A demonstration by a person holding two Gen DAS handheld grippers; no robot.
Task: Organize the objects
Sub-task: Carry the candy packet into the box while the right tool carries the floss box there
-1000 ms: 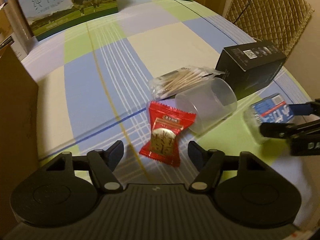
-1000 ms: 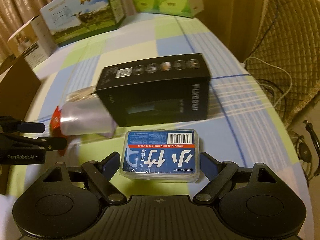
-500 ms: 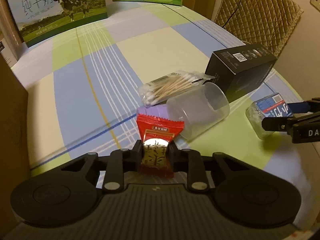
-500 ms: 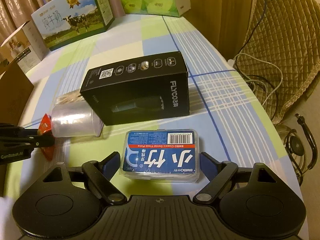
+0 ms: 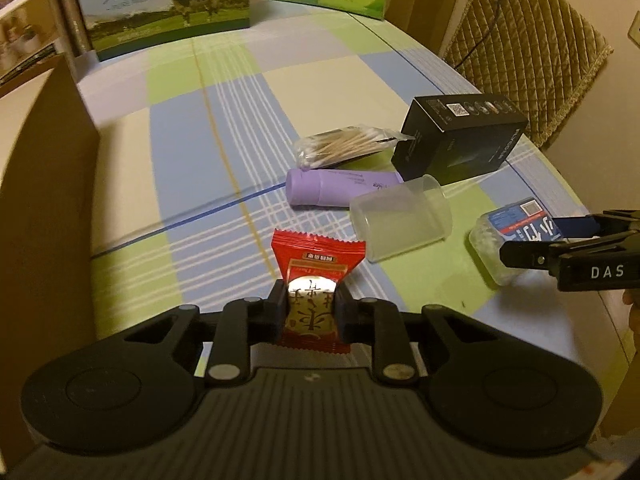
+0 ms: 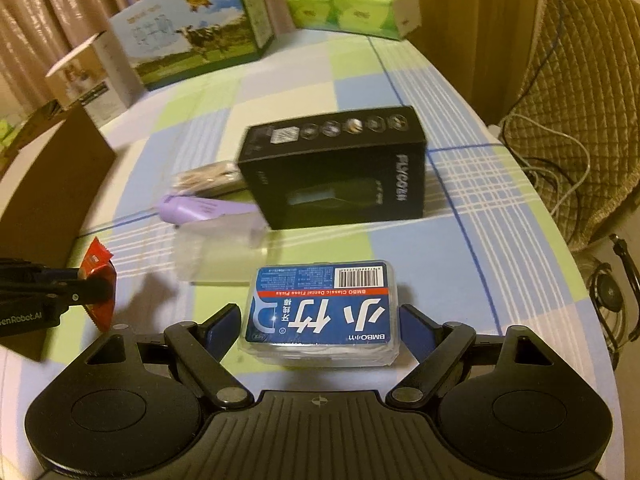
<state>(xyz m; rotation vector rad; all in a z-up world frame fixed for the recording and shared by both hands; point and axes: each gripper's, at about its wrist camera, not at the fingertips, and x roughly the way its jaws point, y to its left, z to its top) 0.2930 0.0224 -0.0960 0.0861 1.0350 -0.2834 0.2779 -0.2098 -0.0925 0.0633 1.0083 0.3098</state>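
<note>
Red foil candy packet [image 5: 316, 276] sat pinched in the left gripper [image 5: 311, 312], lifted off the tablecloth [image 5: 224, 160]. The right gripper [image 6: 322, 326] stood spread around the dental floss pick box [image 6: 324, 312], pads apparently not pressing. Slippery foil might slide out, I judged.

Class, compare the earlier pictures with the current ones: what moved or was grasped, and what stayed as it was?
The left hand-held gripper closed on the red snack packet and lifted it, uncovering the purple tube. The right hand-held gripper remains open around the floss pick box; black box and clear cup stayed put.
</note>
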